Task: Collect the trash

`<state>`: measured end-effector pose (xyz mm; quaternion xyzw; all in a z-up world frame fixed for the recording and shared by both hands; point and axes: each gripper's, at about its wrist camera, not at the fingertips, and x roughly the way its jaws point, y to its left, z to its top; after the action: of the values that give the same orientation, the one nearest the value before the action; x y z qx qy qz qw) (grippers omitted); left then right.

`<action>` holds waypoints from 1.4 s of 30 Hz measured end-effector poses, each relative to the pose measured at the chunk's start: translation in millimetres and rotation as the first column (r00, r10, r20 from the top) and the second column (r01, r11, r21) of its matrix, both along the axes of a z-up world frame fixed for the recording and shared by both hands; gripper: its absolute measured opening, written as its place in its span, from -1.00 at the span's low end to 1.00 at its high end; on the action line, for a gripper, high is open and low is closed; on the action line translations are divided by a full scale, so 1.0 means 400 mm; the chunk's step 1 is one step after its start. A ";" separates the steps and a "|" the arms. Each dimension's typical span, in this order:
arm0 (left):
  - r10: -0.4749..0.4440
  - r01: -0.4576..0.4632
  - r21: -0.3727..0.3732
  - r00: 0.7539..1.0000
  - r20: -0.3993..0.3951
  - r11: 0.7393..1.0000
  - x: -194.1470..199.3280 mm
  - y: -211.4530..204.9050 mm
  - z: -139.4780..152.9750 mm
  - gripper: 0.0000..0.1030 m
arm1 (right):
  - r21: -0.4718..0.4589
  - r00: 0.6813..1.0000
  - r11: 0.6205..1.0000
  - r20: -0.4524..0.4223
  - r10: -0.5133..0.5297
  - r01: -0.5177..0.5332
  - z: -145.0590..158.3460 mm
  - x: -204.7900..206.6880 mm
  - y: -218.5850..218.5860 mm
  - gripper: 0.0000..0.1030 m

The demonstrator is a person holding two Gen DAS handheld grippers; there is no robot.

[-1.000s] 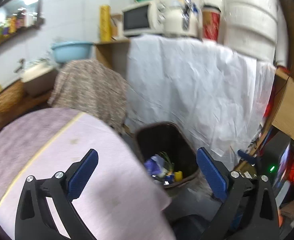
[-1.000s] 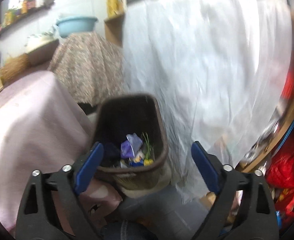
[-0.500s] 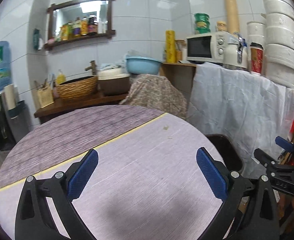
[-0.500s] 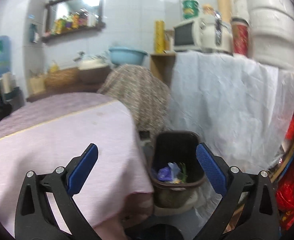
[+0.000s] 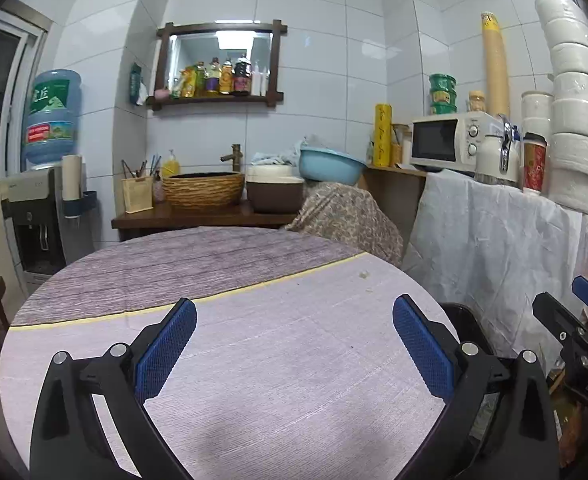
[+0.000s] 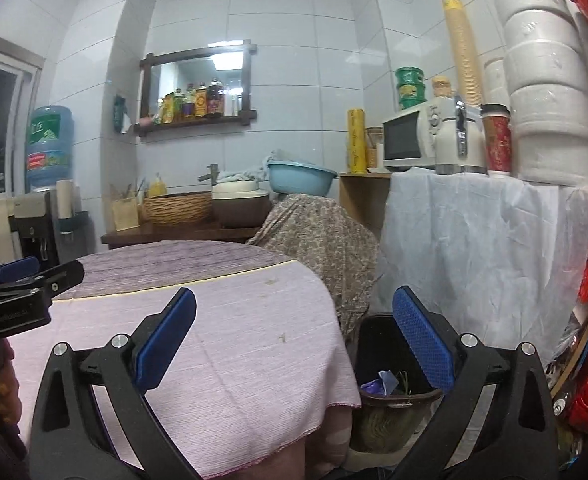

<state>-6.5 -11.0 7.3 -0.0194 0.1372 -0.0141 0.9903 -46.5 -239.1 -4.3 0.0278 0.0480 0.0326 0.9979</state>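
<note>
A dark brown trash bin (image 6: 377, 336) stands on the floor right of the round table; purple and green trash (image 6: 381, 382) lies inside. Its rim shows in the left wrist view (image 5: 463, 314) behind the table edge. My left gripper (image 5: 294, 352) is open and empty above the table's pink cloth (image 5: 278, 360). My right gripper (image 6: 294, 348) is open and empty over the table's right edge, its right finger in front of the bin. Small crumbs (image 5: 362, 275) lie on the cloth.
A white-draped counter (image 6: 473, 248) with microwave (image 5: 441, 146), flask and stacked foam bowls stands right. A cloth-covered object (image 6: 317, 236) sits behind the table. A sideboard with a basket (image 5: 202, 190) and blue basin (image 5: 329, 166) is at the back; a water dispenser (image 5: 48, 200) stands left.
Both grippers have lifted and tilted up from over the bin to level above the table. The view now takes in the table top and back wall. Both stay open and empty.
</note>
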 end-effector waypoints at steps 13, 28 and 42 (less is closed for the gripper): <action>0.036 -0.035 -0.004 0.999 0.023 0.999 -0.023 0.013 -0.001 0.89 | -0.022 1.000 1.000 0.003 0.012 -0.012 0.004 -0.021 0.018 0.89; 0.045 -0.045 -0.007 0.999 0.014 0.999 -0.025 0.025 -0.001 0.89 | -0.019 1.000 1.000 -0.007 0.002 -0.003 0.001 -0.020 0.019 0.89; 0.063 -0.063 0.008 0.998 0.022 0.998 -0.030 0.022 0.005 0.89 | -0.013 1.000 1.000 -0.018 -0.014 0.014 -0.003 -0.015 0.012 0.89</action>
<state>-18.6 -2.4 9.5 -0.0194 0.1259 0.0173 0.9917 -52.4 -234.4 -5.7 0.0222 0.0570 0.0249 0.9978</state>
